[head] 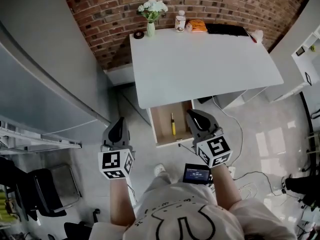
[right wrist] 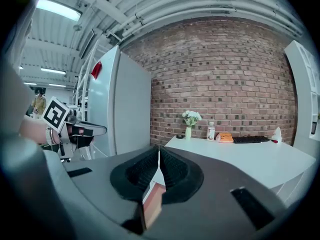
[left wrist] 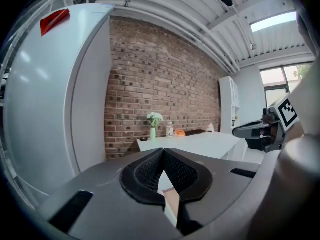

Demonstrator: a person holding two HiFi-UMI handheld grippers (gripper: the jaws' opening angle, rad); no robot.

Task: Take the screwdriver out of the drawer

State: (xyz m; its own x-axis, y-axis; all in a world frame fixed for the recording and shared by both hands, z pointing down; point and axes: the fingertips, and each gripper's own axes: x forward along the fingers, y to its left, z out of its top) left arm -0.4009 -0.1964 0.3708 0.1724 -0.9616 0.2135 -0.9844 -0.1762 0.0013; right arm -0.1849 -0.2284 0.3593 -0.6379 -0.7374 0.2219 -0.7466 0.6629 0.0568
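The yellow-handled screwdriver [head: 173, 124] is found just left of the right gripper [head: 195, 116], lengthwise along its pressed-together jaws; the left gripper [head: 119, 124], likewise closed, is farther.

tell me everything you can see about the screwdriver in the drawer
The screwdriver is small, with a yellow handle and a thin dark shaft at the end toward the drawer's back. It lies flat on the wooden-looking floor of the open drawer, near its middle and parallel to the side walls. Nothing else seems to touch it. The right gripper is over the drawer's right edge, apart from it. Finer detail is too small to tell.
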